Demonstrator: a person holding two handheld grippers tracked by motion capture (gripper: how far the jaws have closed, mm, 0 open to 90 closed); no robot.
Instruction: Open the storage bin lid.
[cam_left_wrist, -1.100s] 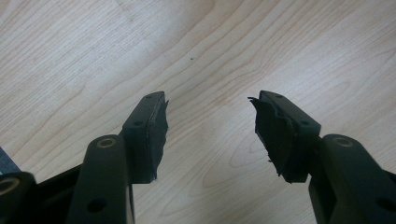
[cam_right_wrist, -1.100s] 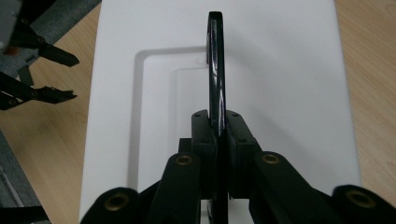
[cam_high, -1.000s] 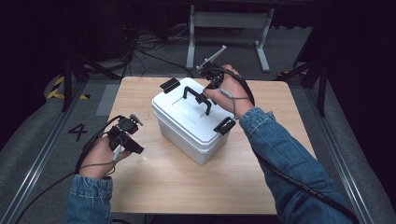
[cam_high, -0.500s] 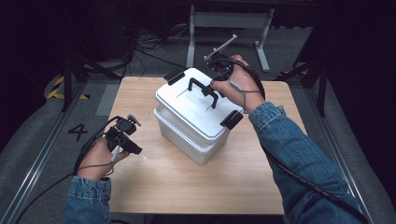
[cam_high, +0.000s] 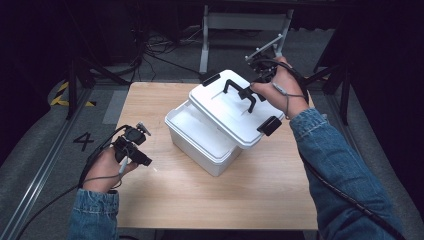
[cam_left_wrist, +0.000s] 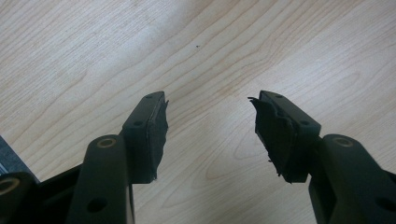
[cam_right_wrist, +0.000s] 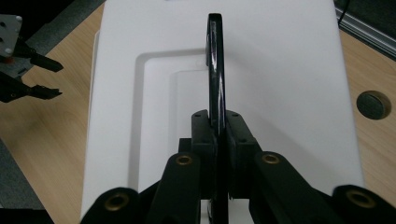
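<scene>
Clamped on the black handle (cam_right_wrist: 215, 65) of the white lid (cam_high: 235, 106), the right gripper (cam_high: 256, 90) holds that lid tilted and shifted off toward the far right of the table (cam_high: 210, 200), so that the near left part of the white box (cam_high: 200, 137) beneath it lies uncovered. In the right gripper view the two jaws press tight against the thin handle from either side, with the broad white lid surface running away beyond them. From largest to smallest: the wooden table carries the box near its middle; the box looks bare inside where it shows; the lid hangs over the box's far right edge, its far side raised, and whether it touches the rim there I cannot tell; two black latches (cam_high: 270, 125) hang loose at its ends. The left gripper (cam_left_wrist: 210, 135) rests low over bare wood near the table's left edge, well apart from the box, its jaws spread with nothing between them. As I judge it, unlatching and lifting are done; what remains is carrying the lid fully clear and setting it down somewhere on the table.
</scene>
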